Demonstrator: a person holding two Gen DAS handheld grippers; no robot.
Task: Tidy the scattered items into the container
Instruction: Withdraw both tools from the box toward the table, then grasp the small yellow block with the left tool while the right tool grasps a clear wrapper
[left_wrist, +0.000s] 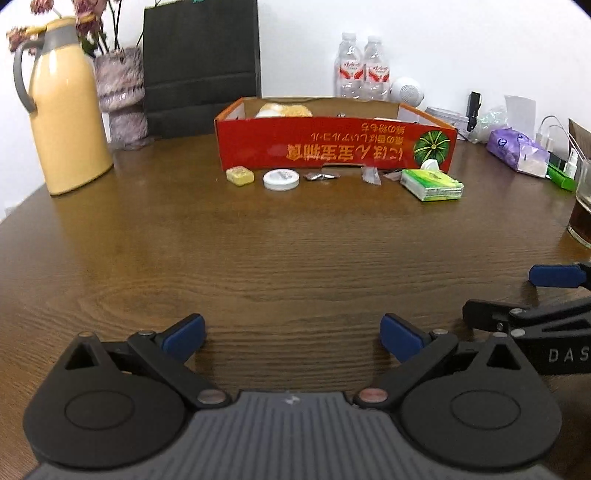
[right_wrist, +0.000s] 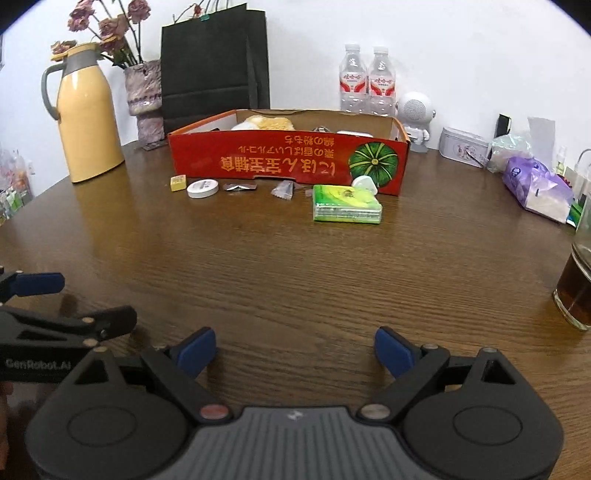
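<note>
Lying before the red box (right_wrist: 288, 162), which holds what looks like bread, are six small items on the bench (right_wrist: 295, 277); both hand-held grippers (left_wrist: 291, 338) (right_wrist: 295, 350) gape empty.

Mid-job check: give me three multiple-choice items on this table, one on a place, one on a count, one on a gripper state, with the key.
1. Where does the green tissue pack lie?
A. inside the red box
B. on the table before the red box, at its right end
C. beside the yellow jug

2. How many water bottles stand behind the box?
A. two
B. three
C. four

3. How is the right gripper?
A. shut on the white lid
B. shut on nothing
C. open

Key: 1 B, it rests on wood outside the box; 2 A, two red-labelled bottles; 3 C, jaws spread with bare table between.
</note>
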